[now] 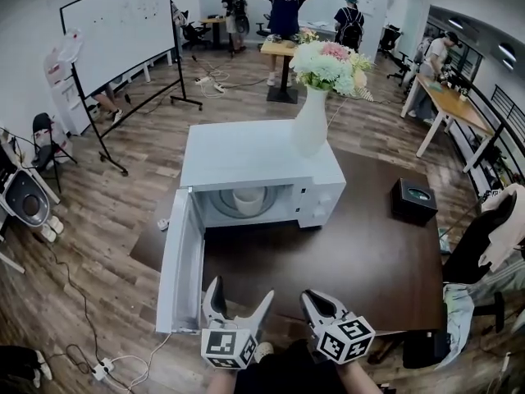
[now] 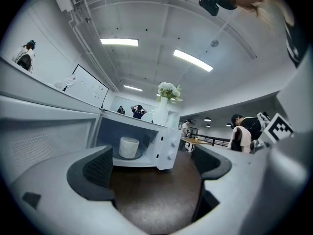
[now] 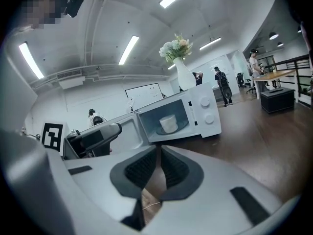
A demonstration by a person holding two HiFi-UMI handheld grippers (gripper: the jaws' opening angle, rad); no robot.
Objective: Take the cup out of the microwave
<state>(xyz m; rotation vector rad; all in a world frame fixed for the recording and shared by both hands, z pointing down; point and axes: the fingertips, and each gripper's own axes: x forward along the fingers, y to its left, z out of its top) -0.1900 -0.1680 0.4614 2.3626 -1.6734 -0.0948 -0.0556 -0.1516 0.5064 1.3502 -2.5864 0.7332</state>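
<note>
A white cup (image 1: 248, 199) stands upright on the turntable inside the white microwave (image 1: 261, 156), whose door (image 1: 182, 261) hangs open to the left. Both grippers hover over the near table edge, well short of the oven. My left gripper (image 1: 241, 295) is open and empty, and in its own view the cup (image 2: 129, 147) shows beyond the left gripper (image 2: 154, 164). My right gripper (image 1: 312, 300) is shut with nothing between its pads. The right gripper view shows the cup (image 3: 168, 123) in the microwave (image 3: 205, 112) past the right gripper (image 3: 159, 168).
A white vase of flowers (image 1: 312, 121) stands on top of the microwave. A black box (image 1: 413, 199) sits on the dark brown table (image 1: 369, 261) at the right. A whiteboard (image 1: 123, 27), desks and several people are farther back. A chair (image 1: 484, 245) stands right of the table.
</note>
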